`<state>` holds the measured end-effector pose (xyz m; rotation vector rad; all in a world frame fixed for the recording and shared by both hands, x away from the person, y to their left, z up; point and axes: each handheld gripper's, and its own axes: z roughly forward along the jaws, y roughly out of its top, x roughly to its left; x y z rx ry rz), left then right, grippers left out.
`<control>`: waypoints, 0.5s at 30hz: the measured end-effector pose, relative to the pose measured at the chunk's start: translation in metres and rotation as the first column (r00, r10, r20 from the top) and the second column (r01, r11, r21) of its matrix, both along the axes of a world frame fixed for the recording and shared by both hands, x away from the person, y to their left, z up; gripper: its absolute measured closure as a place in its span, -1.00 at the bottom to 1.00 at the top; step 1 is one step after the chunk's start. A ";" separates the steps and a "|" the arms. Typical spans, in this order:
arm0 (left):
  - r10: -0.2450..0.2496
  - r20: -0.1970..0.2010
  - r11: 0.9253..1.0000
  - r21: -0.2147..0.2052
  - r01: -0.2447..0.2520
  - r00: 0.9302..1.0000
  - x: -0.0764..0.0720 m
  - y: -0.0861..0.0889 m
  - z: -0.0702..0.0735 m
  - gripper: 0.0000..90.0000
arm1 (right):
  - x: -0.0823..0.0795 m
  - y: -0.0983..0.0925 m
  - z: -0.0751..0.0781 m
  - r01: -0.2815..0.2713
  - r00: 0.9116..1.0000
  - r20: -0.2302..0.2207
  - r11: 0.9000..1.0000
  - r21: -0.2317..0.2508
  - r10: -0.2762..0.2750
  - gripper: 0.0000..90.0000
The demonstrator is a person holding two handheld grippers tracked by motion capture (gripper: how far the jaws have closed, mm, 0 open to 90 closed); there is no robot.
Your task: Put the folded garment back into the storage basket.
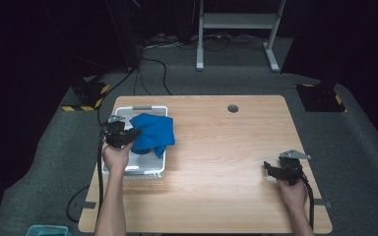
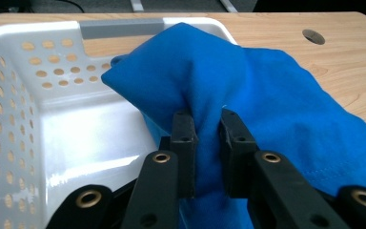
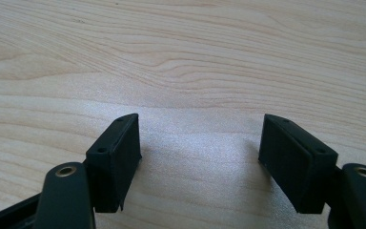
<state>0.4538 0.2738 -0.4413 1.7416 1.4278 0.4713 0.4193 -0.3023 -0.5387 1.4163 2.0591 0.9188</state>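
Note:
A blue cloth (image 1: pixel 152 133) hangs over the right side of a white perforated basket (image 1: pixel 142 169) at the table's left. My left gripper (image 1: pixel 128 135) is shut on a bunched fold of the blue cloth (image 2: pixel 248 90), which is pinched between both pads just over the basket's (image 2: pixel 24 119) inside. At the table's right front my right gripper (image 1: pixel 270 169) stands open over bare wood, its fingers (image 3: pixel 116 152) wide apart with nothing between them.
The wooden table (image 1: pixel 216 147) has a round cable hole (image 1: pixel 233 108) near its far edge. Beyond the table stands a grey metal frame (image 1: pixel 236 29) on the floor with cables. A teal box (image 1: pixel 47 230) sits at the lower left off the table.

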 end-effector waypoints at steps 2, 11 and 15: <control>0.003 -0.008 1.000 -0.001 -0.004 1.000 0.002 0.001 -0.003 0.74 | 0.000 0.000 0.000 0.000 1.000 0.000 1.000 0.000 0.000 -0.32; 0.026 -0.032 0.999 0.025 -0.025 0.999 0.007 0.007 -0.012 0.74 | 0.000 0.000 0.000 0.000 1.000 0.000 1.000 0.000 0.000 -0.32; 0.035 -0.047 0.997 0.071 -0.032 0.998 0.008 0.008 -0.016 0.74 | 0.000 0.000 0.000 0.000 1.000 0.000 1.000 0.000 0.000 -0.32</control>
